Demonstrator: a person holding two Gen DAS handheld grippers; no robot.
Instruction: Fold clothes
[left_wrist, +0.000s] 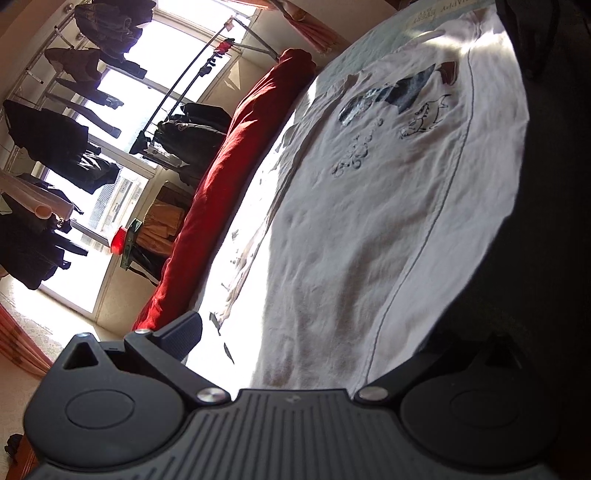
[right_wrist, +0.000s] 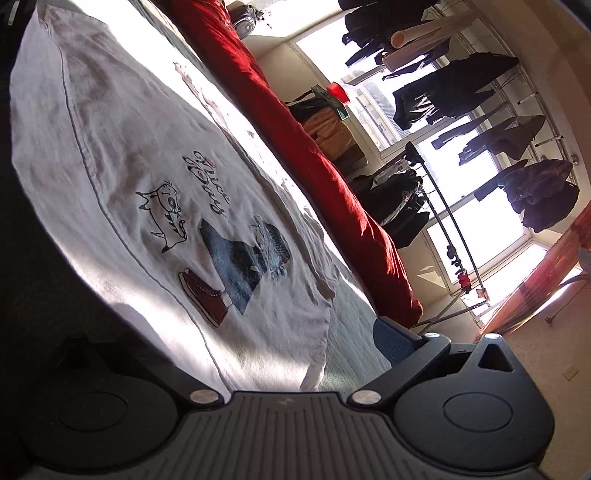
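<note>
Lying spread flat on a pale bed cover (right_wrist: 354, 347), the white cotton T-shirt (left_wrist: 369, 221) with a printed cat, a blue figure and a dark red shoe fills most of both wrist views. Its stitched hem line runs along the edge next to a dark, shadowed mass that I cannot identify. In both views the cameras are rolled sideways, so the bed appears steeply tilted.

The left gripper (left_wrist: 306, 343) hangs just above the plain lower part of the shirt; one black finger (left_wrist: 184, 332) shows at the left of its view, the other is lost in shadow at the right. The gap between them looks wide, with nothing held.

The right gripper (right_wrist: 258, 354) sits over the shirt's edge near the shoe print; its blue-padded finger (right_wrist: 393, 341) stands over the bed cover, well apart from its shadowed partner, empty.

Beyond the shirt lies a long red rolled quilt (right_wrist: 325, 166), then bright windows (left_wrist: 155, 74) with dark garments (right_wrist: 443, 92) hanging on rails.
</note>
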